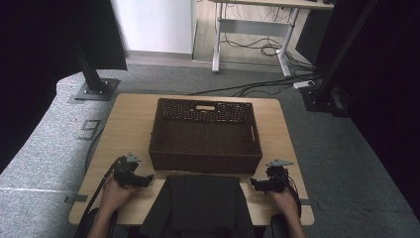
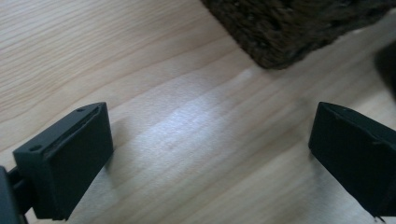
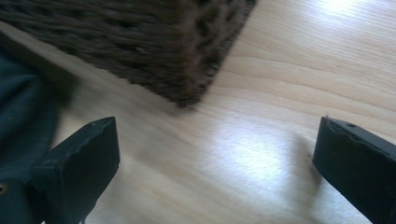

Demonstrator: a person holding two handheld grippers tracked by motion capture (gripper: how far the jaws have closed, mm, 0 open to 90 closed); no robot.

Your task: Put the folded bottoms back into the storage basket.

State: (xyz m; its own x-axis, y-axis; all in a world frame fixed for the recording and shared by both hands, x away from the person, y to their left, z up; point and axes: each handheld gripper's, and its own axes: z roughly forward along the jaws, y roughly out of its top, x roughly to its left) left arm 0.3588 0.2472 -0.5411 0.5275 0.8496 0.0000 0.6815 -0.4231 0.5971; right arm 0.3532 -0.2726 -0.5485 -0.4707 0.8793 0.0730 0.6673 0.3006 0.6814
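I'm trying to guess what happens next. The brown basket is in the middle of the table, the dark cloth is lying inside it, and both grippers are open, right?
Not quite. The cloth isn't inside the basket; the high view shows it lying on the table in front of the basket, at the near edge. The rest is right: the basket sits mid-table, and the left gripper and right gripper are both open.

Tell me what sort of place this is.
Probably an office or lab set up for recording: a small wooden table stands on grey carpet, with black stand posts beside it and a desk with trailing cables behind.
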